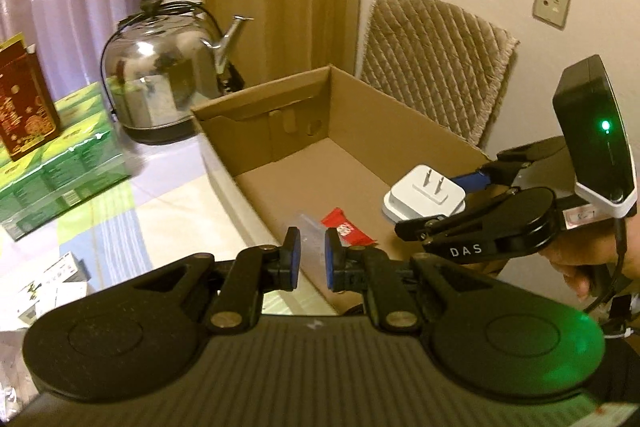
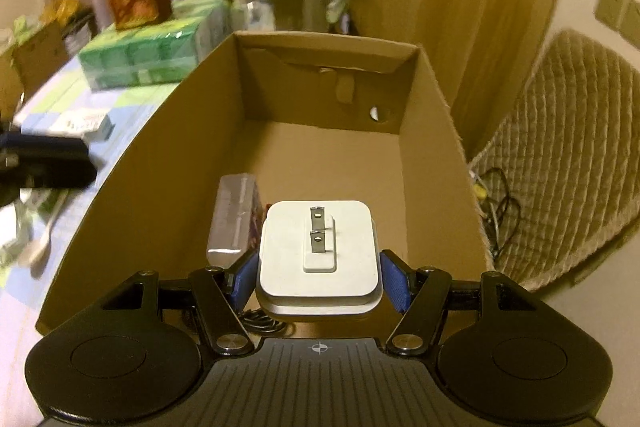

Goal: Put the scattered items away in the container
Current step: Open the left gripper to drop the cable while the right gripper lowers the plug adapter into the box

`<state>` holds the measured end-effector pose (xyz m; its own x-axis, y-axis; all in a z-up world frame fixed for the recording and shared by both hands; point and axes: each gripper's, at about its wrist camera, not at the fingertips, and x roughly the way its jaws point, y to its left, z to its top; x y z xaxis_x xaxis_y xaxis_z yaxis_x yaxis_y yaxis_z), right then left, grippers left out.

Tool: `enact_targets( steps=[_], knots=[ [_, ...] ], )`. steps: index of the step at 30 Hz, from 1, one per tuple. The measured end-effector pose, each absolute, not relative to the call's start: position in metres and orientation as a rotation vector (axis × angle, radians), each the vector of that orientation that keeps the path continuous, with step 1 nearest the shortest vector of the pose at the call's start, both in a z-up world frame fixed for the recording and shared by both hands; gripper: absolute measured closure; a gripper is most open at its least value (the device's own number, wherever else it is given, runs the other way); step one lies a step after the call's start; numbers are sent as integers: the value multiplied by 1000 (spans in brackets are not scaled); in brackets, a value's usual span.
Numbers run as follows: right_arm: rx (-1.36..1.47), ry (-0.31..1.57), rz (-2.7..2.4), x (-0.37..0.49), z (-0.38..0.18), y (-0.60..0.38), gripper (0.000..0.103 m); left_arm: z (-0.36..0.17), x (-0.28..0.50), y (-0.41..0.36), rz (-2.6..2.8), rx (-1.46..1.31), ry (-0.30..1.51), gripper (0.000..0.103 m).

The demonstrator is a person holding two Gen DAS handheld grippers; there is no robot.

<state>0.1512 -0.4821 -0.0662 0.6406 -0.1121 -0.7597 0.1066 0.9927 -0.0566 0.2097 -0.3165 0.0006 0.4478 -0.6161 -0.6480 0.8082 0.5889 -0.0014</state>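
Charger (image 2: 318, 255) pinched in my right gripper (image 2: 318, 277) over cardboard box (image 2: 436, 115); left gripper (image 1: 309, 257) near-shut, empty. Risk: tilted release, charger lands on foil packet (image 2: 234, 217).

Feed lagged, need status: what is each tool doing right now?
Left tool: closed, nothing held.
Right tool: closed on the white charger, above the cardboard box.

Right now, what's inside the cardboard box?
Inside the cardboard box: a silvery packet and a red wrapper on the floor. The white charger, held above in the right gripper, hides the floor beneath it.
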Motion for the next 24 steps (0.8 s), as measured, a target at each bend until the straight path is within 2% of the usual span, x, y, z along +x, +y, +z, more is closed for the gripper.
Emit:
enact_targets(
  steps=[12,24],
  knots=[
    [1,1020,-101,175,-86,-476,41,-1,218,-290,-866,263,651,90],
    [28,910,-126,153,-62,-469,41,-7,214,-266,-841,215,678,87]
  ],
)
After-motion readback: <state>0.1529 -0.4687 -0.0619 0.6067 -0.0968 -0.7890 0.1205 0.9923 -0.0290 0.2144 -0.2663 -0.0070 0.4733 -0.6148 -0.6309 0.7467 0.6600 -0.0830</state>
